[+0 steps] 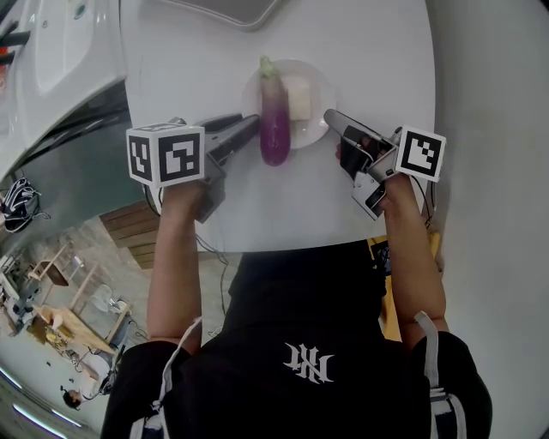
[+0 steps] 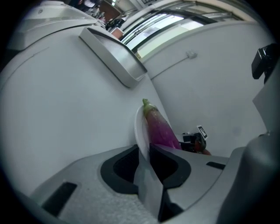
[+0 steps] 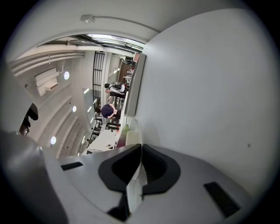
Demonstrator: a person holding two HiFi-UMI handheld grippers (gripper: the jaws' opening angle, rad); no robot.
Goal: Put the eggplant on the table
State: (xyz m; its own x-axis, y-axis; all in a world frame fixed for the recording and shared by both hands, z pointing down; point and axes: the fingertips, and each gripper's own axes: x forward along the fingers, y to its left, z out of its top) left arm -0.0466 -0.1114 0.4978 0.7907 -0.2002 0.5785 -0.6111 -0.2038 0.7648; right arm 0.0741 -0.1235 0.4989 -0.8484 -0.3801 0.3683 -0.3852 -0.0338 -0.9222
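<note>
A purple eggplant with a green stem lies on a small white plate beside a pale white block, on the round white table. My left gripper reaches the plate's left rim. In the left gripper view its jaws are shut on the thin rim of the plate, with the eggplant just beyond. My right gripper is at the plate's right rim. In the right gripper view its jaws are shut on the plate's edge.
A grey tray-like slab lies at the table's far edge, also in the left gripper view. A white appliance stands left of the table. The table's near edge runs just below both grippers.
</note>
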